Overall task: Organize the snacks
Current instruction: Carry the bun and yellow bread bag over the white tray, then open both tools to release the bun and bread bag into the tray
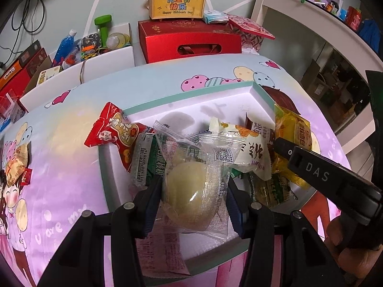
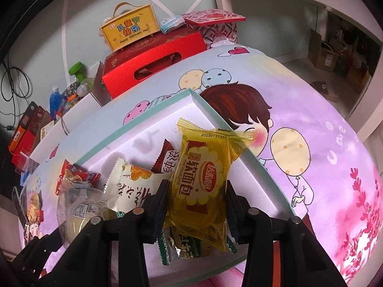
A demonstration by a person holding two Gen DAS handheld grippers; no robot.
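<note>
Snacks in sealed wrappers fill a shallow white box (image 1: 257, 91) with a teal rim, resting on a desk (image 2: 323, 110) covered by a pink and lilac cartoon cloth. The left hand-held gripper (image 1: 192, 191) pinches a clear packet (image 1: 191, 179) holding a pale round cake, its jaws pressing the packet's sides over the box. The right hand-held gripper (image 2: 197, 205) pinches a yellow bread packet (image 2: 203, 181) at its lower half, the top leaning on the box rim.

Both packets look light, with soft contents that would squash under a hard squeeze. Their film looks slick, so a hold across the padded middle seems safer than the crimped ends.

The yellow packet carries Chinese characters for soft bread and a printed date, 20250111. The clear packet shows a QR code. Beside them lie a cream packet (image 2: 136, 189) with brush-style characters and a red packet (image 1: 112, 131).

Beyond the desk, a yellow carry box (image 1: 178, 3) reads "Happy Children's Day" above a red gift box (image 1: 191, 40). The cloth reads "U are my".
</note>
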